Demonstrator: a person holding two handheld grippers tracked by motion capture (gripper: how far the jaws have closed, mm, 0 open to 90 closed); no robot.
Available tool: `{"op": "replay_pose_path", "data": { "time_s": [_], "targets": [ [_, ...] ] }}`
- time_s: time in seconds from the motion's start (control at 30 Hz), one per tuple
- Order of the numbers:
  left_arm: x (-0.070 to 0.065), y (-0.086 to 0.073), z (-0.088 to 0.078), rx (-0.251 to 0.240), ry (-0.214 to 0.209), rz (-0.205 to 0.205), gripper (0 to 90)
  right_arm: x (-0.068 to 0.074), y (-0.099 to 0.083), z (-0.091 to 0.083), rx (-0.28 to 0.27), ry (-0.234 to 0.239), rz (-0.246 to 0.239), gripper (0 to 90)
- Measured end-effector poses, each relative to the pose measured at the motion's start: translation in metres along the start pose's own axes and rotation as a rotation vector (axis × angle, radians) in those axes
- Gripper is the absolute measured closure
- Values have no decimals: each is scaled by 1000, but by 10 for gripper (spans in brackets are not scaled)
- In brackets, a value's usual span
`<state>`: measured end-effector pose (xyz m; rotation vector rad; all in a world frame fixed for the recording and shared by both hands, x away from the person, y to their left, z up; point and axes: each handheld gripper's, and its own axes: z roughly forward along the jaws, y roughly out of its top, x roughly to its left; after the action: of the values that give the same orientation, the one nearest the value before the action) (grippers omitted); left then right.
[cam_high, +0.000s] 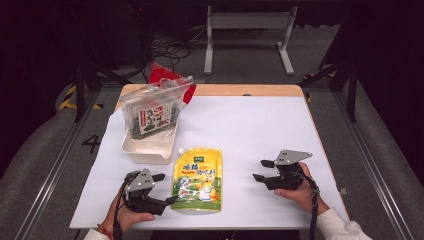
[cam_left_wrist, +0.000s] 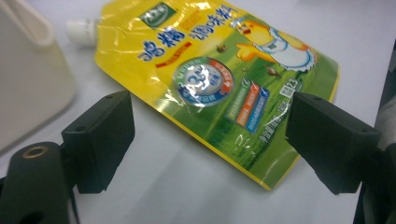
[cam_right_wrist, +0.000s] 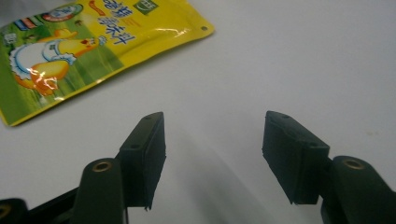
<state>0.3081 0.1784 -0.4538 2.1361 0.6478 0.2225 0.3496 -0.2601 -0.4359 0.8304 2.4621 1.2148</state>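
yellow pouch (cam_high: 197, 180) flat on table; left gripper (cam_high: 165, 188) jaws apart beside it, nothing clamped.

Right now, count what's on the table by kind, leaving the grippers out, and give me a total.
Spouted pouches: 1, the yellow pouch
Bins: 1, the white bin
Clear zip bags: 1, the zip bag of dark snack packets standing in the bin
Red packets: 1, the red packet behind the bag
Total: 4

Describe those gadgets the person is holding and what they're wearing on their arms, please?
Each hand holds black two-jaw tongs: the left tongs and the right tongs. Both carry a grey three-cornered plate on top, and a black cable trails back from each. The jaws end in flat, blocky black pads. A red band circles the left wrist; the right sleeve is white.
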Motion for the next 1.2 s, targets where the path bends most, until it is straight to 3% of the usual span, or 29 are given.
{"op": "replay_pose_path", "data": {
  "time_s": [0.17, 0.4, 0.53, 0.63, 0.7, 0.73, 0.87, 0.97, 1.2],
  "targets": [
    [0, 1, 6, 19, -1, -8, 145, 7, 7, 7, 2, 12, -9, 368],
    [7, -1, 6, 8, -2, -66, 115, 18, 14, 19, 13, 38, -23, 315],
    [10, -2, 12, 33, -32, -104, 110, 26, 17, 31, 38, 51, -40, 292],
    [11, -1, 15, 41, -40, -109, 105, 30, 19, 35, 48, 61, -53, 292],
    [13, 0, 19, 63, -22, -120, 104, 32, 20, 40, 52, 71, -52, 295],
    [14, 0, 20, 61, -34, -128, 96, 34, 21, 44, 55, 77, -51, 297],
    [18, 1, 22, 61, -15, -144, 86, 42, 26, 56, 75, 93, -68, 300],
    [21, -1, 24, 68, -24, -181, 69, 47, 29, 63, 84, 92, -77, 299],
    [21, 1, 25, 85, -27, -172, 56, 49, 33, 79, 97, 107, -43, 270]
  ]
}}
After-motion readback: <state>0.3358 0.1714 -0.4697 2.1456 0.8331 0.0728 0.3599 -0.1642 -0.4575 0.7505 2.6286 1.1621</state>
